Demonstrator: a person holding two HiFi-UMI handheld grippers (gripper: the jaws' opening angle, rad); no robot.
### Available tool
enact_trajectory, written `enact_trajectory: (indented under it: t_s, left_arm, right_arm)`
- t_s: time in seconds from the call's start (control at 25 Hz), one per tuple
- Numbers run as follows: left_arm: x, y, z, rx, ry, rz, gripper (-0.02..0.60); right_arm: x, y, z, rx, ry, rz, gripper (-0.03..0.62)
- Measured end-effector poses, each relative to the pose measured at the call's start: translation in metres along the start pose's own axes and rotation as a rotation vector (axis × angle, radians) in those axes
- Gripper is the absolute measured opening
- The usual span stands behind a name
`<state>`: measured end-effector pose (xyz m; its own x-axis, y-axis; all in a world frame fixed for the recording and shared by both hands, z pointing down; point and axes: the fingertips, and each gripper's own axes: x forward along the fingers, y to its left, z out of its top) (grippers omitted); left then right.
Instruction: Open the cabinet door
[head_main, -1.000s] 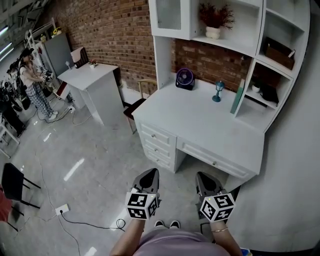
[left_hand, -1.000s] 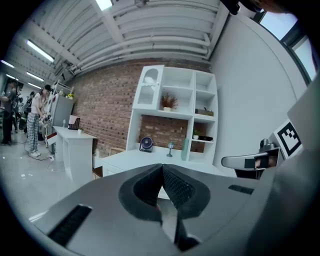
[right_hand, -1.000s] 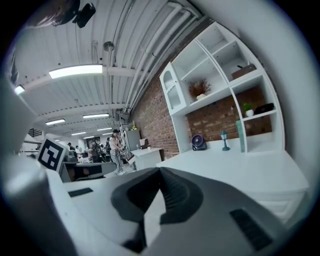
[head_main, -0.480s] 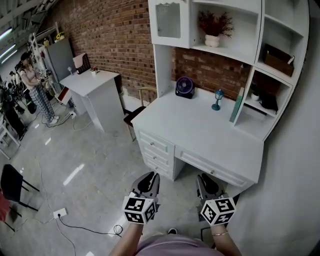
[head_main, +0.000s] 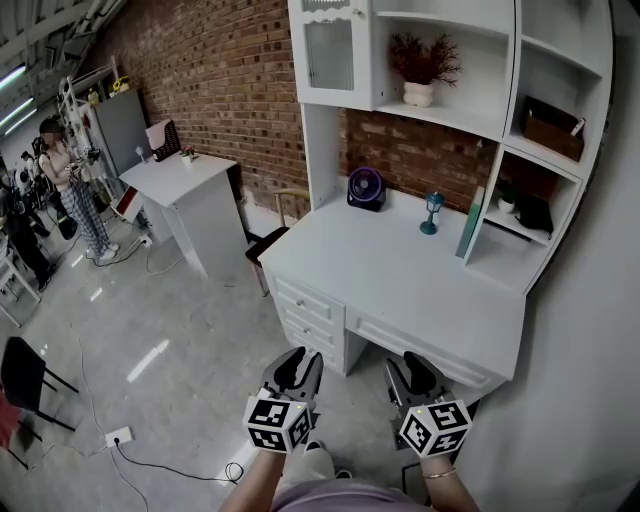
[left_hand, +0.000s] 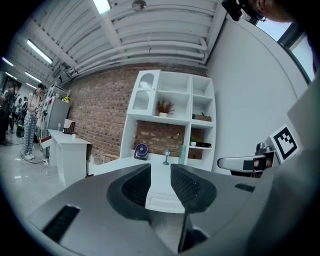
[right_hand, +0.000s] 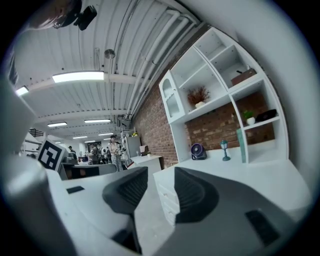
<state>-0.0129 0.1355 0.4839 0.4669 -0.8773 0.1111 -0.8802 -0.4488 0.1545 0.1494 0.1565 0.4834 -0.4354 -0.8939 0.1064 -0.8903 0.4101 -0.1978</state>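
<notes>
White desk (head_main: 400, 262) stands against a brick wall (head_main: 215, 70), with a stack of drawers at its left end. At the back of the top are a purple fan (head_main: 366, 187), a small teal lamp (head_main: 432, 211) to its right, and a tall teal item (head_main: 471, 221) upright against the shelf side. On the shelf above is a dried plant in white pot (head_main: 421, 65). Right-hand shelves hold a brown basket (head_main: 551, 122) above and a small potted plant (head_main: 508, 202) below. Wooden chair (head_main: 276, 210) sits just beside the desk's left end. Second white table (head_main: 185, 190) is further left. On the grey floor are a black chair (head_main: 25, 370) and a power strip (head_main: 118, 437) with its cable. Person in checked trousers (head_main: 78, 195) stands far left.
</notes>
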Motion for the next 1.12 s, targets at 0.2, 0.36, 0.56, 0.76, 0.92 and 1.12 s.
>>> enact_trajectory:
  t_s: [0.2, 0.36, 0.56, 0.76, 0.92, 1.12]
  left_arm:
    - [0.014, 0.004, -0.001, -0.002, 0.005, -0.009, 0.138]
    - [0.03, 0.016, -0.002, 0.0, 0.004, -0.007, 0.166]
    - [0.063, 0.042, 0.008, -0.016, -0.01, -0.004, 0.191]
    - [0.112, 0.073, 0.025, -0.004, -0.022, -0.03, 0.196]
    - [0.151, 0.097, 0.04, 0.009, -0.025, -0.048, 0.196]
    - [0.2, 0.123, 0.068, 0.039, -0.04, -0.084, 0.196]
  right_arm:
    - [0.012, -0.006, -0.001, 0.014, 0.009, 0.009, 0.172]
    - [0.028, -0.012, 0.0, 0.021, 0.011, 0.01, 0.184]
    - [0.063, -0.023, 0.008, 0.006, 0.006, 0.013, 0.19]
    - [0.111, -0.041, 0.027, 0.001, -0.017, 0.001, 0.192]
    - [0.15, -0.058, 0.046, -0.004, -0.041, -0.022, 0.192]
    - [0.199, -0.076, 0.08, -0.018, -0.087, -0.053, 0.192]
